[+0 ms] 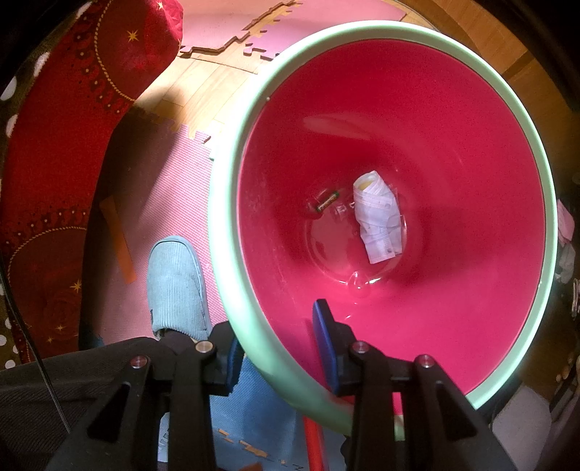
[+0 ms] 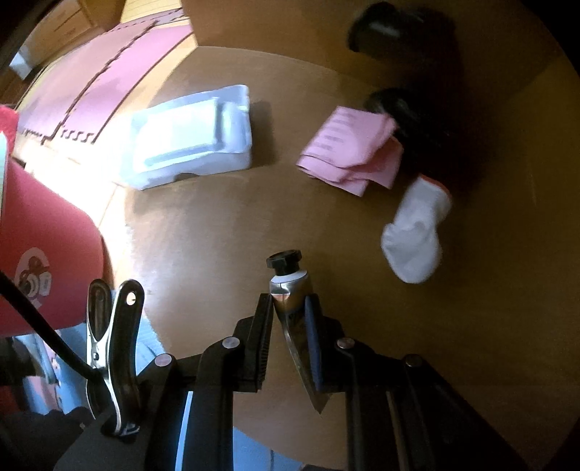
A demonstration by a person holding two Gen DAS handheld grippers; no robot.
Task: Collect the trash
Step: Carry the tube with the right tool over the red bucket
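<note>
A pink bin with a mint-green rim (image 1: 224,232) fills the left wrist view. My left gripper (image 1: 279,347) is shut on its near rim, one finger outside and one inside. On the bin's floor lie a crumpled white paper (image 1: 377,217), a small battery-like stick (image 1: 328,201) and some clear plastic. In the right wrist view my right gripper (image 2: 290,304) is shut on a squeezed metal tube with a black cap (image 2: 288,282), held above a round wooden table (image 2: 217,224). The bin's pink outer wall (image 2: 47,232) shows at the left.
On the table lie a white foam tray (image 2: 192,134), a folded pink cloth (image 2: 348,148), a white sock (image 2: 417,232) and dark objects (image 2: 398,32) at the back. Beside the bin, a person's blue slipper (image 1: 177,286) stands on pink foam mats (image 1: 174,188), with a red cushion (image 1: 65,119) to the left.
</note>
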